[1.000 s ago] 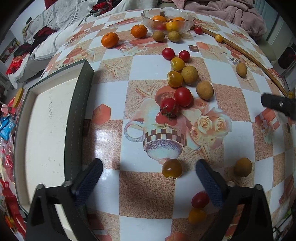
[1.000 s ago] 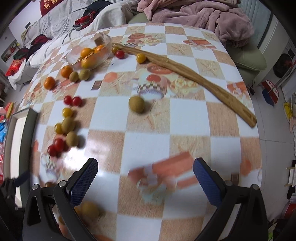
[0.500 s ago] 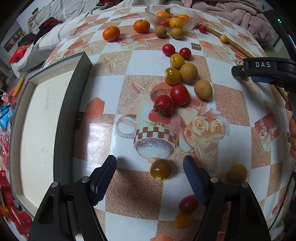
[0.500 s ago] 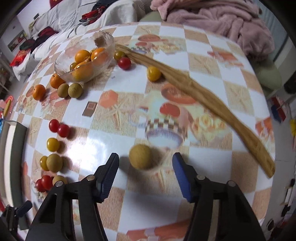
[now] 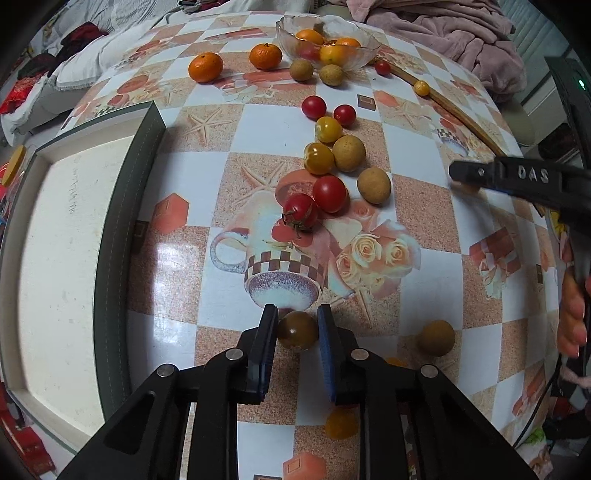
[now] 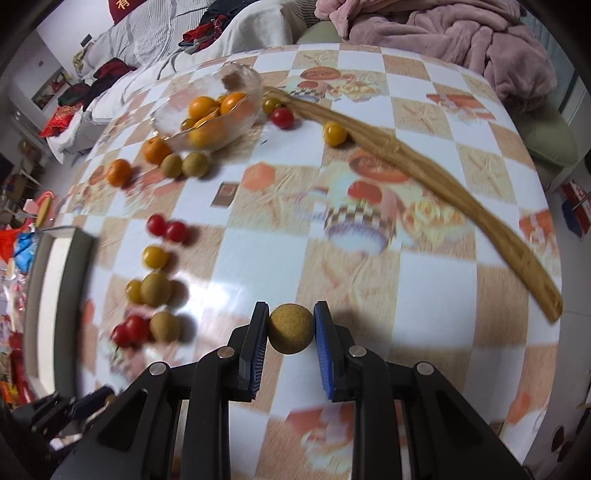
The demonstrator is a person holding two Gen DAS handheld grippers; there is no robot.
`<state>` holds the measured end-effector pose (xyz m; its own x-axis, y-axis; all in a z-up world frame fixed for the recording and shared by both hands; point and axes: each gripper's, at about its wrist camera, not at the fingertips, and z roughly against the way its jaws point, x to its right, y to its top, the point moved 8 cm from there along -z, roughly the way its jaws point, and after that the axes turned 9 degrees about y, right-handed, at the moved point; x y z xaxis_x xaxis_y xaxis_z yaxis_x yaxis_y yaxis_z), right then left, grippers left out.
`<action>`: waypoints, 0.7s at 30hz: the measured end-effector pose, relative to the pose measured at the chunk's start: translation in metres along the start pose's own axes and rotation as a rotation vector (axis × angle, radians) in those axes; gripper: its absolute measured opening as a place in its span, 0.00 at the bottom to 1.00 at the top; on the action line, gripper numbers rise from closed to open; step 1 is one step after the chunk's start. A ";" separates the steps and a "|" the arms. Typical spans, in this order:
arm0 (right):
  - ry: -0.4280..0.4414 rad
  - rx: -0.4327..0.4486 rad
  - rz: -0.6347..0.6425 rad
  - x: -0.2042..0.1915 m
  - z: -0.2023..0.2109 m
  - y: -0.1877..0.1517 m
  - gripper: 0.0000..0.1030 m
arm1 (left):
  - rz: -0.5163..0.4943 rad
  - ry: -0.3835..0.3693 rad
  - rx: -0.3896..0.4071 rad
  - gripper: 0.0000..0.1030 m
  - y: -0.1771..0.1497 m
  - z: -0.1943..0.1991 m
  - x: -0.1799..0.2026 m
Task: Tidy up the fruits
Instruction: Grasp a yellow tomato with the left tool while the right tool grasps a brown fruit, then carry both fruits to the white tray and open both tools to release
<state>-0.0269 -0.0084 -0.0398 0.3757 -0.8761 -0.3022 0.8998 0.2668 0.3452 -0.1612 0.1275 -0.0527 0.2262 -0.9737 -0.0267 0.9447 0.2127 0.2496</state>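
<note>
My left gripper (image 5: 297,314) points down at the table, its jaws closing, and its blue pads press both sides of a dark yellow-brown tomato (image 5: 297,330). In the right wrist view my right gripper (image 6: 291,314) is closing too, with its pads pinching a round brown longan (image 6: 291,328) that rests on the tablecloth. Red and yellow tomatoes and more longans (image 5: 328,192) lie scattered in the table's middle. A glass bowl (image 5: 282,35) holding oranges stands at the far side.
A white tray with a dark green rim (image 5: 114,229) lies at the left. Two oranges (image 5: 205,67) sit near the bowl. A long wooden strip (image 6: 443,184) curves along the right edge. A loose longan (image 5: 436,338) lies right of my left gripper. A hand (image 5: 572,314) shows at the right.
Both grippers went from wide open to closed. The left one closed on the yellow-brown tomato; the right one travelled across the table to the lone longan and closed on it.
</note>
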 end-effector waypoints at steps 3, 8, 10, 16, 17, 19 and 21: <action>0.020 -0.010 -0.012 -0.007 0.007 -0.015 0.26 | -0.013 -0.018 0.005 0.23 0.002 0.003 -0.006; 0.046 -0.022 -0.023 -0.023 0.017 -0.032 0.26 | -0.029 -0.035 0.017 0.23 -0.001 0.013 -0.015; 0.054 -0.024 -0.022 -0.032 0.020 -0.036 0.26 | -0.033 -0.040 0.031 0.23 0.000 0.020 -0.018; 0.074 -0.023 0.005 -0.069 0.022 -0.036 0.26 | -0.010 -0.035 0.077 0.23 0.008 0.036 -0.046; 0.079 -0.023 0.014 -0.078 0.021 -0.036 0.26 | 0.002 -0.033 0.082 0.23 0.009 0.038 -0.054; 0.089 -0.027 0.034 -0.097 0.019 -0.035 0.26 | 0.024 -0.028 0.089 0.23 0.009 0.042 -0.071; 0.102 -0.032 0.060 -0.118 0.015 -0.035 0.26 | 0.045 -0.018 0.100 0.23 0.009 0.046 -0.091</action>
<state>-0.1060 0.0800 -0.0023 0.4483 -0.8130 -0.3715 0.8810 0.3316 0.3376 -0.1844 0.2141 -0.0041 0.2629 -0.9648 0.0044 0.9051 0.2482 0.3453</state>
